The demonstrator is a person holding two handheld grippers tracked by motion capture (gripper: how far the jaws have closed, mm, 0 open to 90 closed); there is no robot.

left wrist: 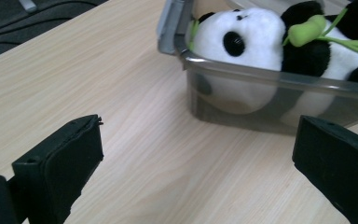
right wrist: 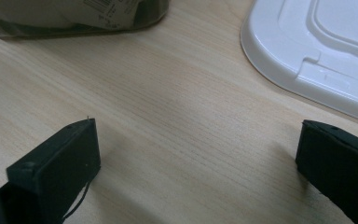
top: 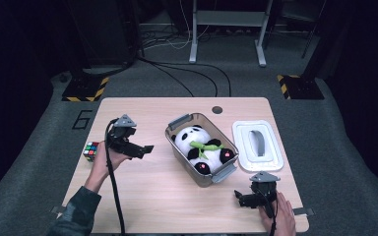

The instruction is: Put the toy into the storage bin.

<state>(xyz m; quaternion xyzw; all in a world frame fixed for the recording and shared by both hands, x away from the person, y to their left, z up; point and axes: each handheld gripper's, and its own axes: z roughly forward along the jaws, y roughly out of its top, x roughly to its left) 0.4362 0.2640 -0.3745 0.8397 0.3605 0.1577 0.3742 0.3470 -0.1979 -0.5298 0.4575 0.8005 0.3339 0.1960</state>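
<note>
The left gripper [left wrist: 193, 172] stands with its two black jaws wide apart, one rising at the lower left and one at the lower right, with only bare wooden table [left wrist: 98, 70] between them. Beyond the jaws sits a clear plastic bin [left wrist: 279, 100] with a grey latch handle [left wrist: 170, 25] at its near end. Inside the bin lies a plush panda [left wrist: 251, 42], white head toward the handle, black eye patch facing up, black limbs further along. A green bamboo sprig [left wrist: 307, 30] rests across its body. Nothing touches the jaws. Dark floor shows at the upper left corner.
</note>
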